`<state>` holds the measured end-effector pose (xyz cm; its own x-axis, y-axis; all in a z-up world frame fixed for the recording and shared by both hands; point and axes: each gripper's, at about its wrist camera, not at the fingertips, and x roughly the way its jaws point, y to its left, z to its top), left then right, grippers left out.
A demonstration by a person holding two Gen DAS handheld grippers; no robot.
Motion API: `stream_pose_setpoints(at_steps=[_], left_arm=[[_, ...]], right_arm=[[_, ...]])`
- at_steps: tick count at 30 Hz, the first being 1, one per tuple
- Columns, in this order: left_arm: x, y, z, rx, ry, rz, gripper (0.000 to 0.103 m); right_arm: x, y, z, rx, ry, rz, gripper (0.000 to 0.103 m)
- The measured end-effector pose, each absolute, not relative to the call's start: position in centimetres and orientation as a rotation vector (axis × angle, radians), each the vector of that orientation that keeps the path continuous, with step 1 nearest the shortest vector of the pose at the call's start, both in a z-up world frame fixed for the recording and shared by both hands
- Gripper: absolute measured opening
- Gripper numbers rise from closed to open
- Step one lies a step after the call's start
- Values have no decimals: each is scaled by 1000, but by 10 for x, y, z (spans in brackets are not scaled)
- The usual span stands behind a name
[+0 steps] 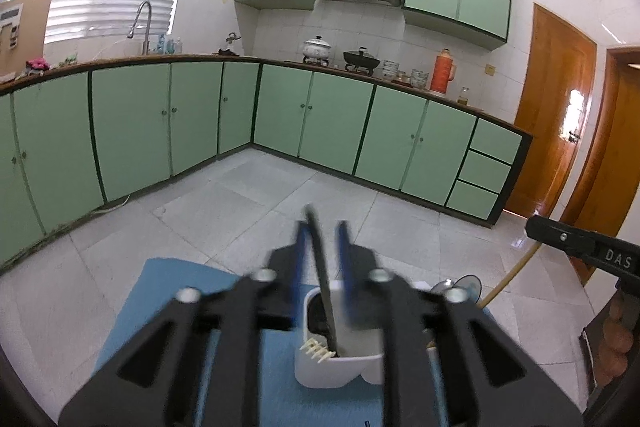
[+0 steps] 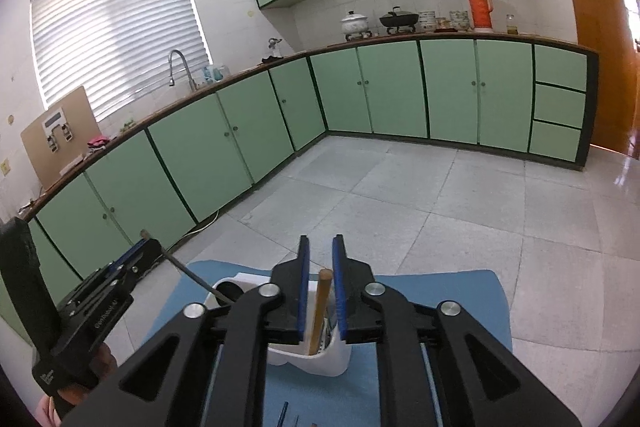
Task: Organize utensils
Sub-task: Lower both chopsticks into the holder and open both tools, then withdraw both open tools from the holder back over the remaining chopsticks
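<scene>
White holder [image 2: 320, 359] | wooden stick [image 2: 322, 311] inside | dark utensil [image 1: 322, 283] inside

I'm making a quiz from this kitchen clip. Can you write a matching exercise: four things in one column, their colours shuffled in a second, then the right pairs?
Things:
1. thermos
2. mat
3. holder
4. door

Colours:
A. white
B. brown wood
C. orange
D. blue

Pairs: 1-C, 2-D, 3-A, 4-B
</scene>
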<state>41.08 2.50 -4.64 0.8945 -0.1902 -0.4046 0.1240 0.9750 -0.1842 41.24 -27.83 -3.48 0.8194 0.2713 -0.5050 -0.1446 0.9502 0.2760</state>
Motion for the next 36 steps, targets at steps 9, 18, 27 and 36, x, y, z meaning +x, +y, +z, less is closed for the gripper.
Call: stream_pose_setpoints(at_steps=[9, 18, 27, 36], left_arm=[[402, 40, -39, -196, 427, -140, 59], [362, 45, -20, -164, 361, -124, 89], [310, 35, -40, -84, 419, -143, 90], [253, 31, -74, -25, 506, -194, 93]], right_arm=[[402, -287, -28, 236, 533, 180, 46], [363, -290, -24, 191, 488, 124, 79], [310, -283, -49, 151, 529, 116, 87], [248, -272, -87, 141, 598, 104, 93]])
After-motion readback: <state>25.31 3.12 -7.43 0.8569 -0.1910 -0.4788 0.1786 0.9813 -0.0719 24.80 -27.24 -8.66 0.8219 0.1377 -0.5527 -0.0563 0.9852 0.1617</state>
